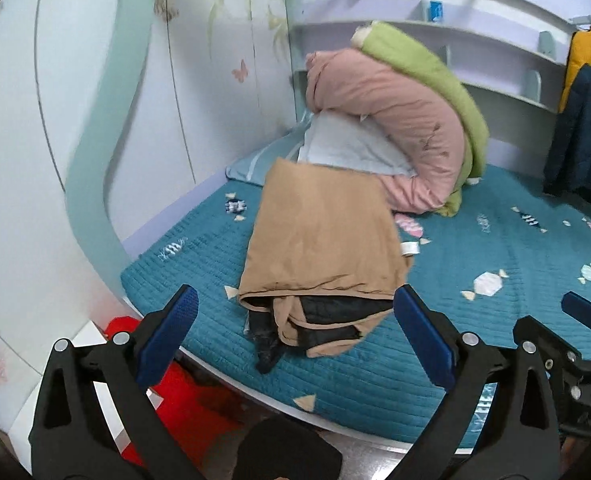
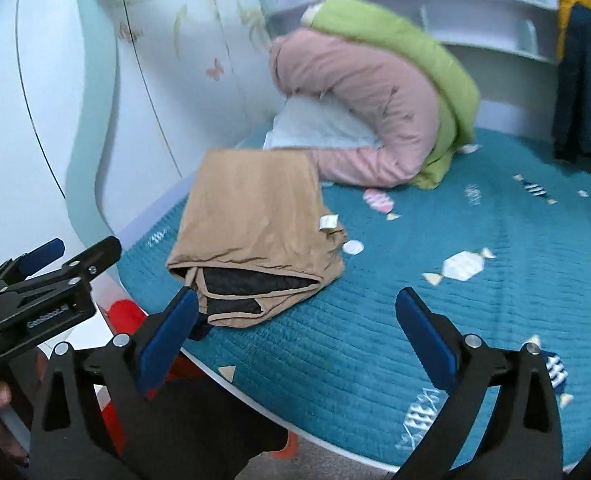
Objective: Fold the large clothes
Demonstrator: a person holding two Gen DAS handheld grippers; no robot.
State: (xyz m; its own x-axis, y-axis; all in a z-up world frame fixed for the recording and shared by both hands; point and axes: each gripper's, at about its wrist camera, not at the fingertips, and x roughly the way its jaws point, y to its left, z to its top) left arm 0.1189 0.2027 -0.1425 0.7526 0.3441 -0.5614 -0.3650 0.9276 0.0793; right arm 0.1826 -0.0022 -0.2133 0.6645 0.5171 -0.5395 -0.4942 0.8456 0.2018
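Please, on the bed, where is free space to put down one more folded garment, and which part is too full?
The teal bedspread is bare to the right of the folded tan coat, forward of the pink and green duvets, up to the near bed edge. A narrow strip also lies left of the coat. The far left corner is crowded: duvets, pale pillow and the coat's far end meet there.

Dark jacket (image 1: pixel 583 136) edge-cropped; shelves (image 2: pixel 475 12) blurred

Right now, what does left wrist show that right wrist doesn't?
Only the left wrist view: a blue can on the shelf, and the right gripper at its right edge. Only the right wrist view: the left gripper at its left edge. Both: the folded tan garment with dark lining on the teal bedspread, and the pink-green quilt behind.
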